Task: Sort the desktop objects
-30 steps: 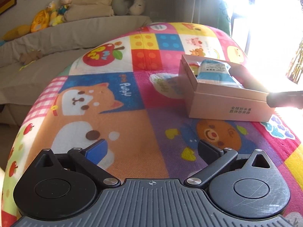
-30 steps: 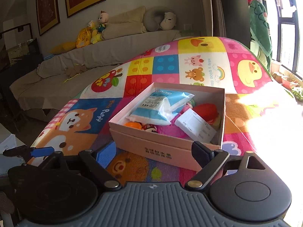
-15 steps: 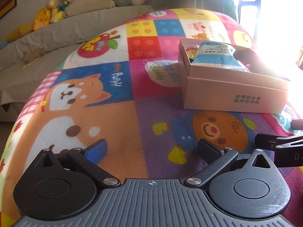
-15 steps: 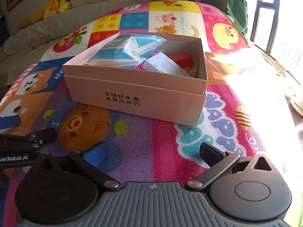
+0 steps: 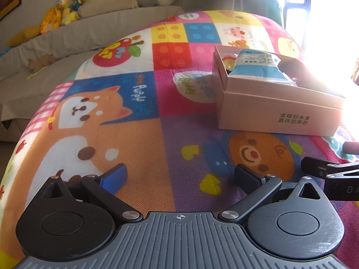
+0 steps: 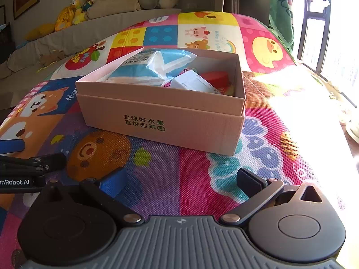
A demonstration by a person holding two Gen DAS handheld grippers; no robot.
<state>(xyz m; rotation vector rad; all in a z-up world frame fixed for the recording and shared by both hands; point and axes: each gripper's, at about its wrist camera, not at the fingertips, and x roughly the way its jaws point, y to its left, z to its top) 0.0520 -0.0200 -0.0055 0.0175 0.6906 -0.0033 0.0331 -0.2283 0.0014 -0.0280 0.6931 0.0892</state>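
An open pink cardboard box (image 6: 161, 121) stands on the colourful cartoon mat (image 6: 170, 179); it also shows in the left wrist view (image 5: 278, 114). Inside lie a blue-and-white plastic packet (image 6: 154, 67), also in the left wrist view (image 5: 255, 67), a white carton (image 6: 193, 83) and red and orange items (image 6: 215, 76). My left gripper (image 5: 180, 176) is open and empty, low over the mat, left of the box. My right gripper (image 6: 179, 180) is open and empty, in front of the box. Each gripper shows at the edge of the other's view.
A grey sofa (image 5: 67, 35) with plush toys (image 5: 67, 9) and cushions runs behind the mat. A bright window (image 6: 332, 33) is at the right, with strong sunlight on the mat's right side. A green garment (image 6: 280, 15) hangs by the window.
Both grippers have come down and drawn back from the box to low over the mat. The right gripper was above the box a second ago. Both stay open.
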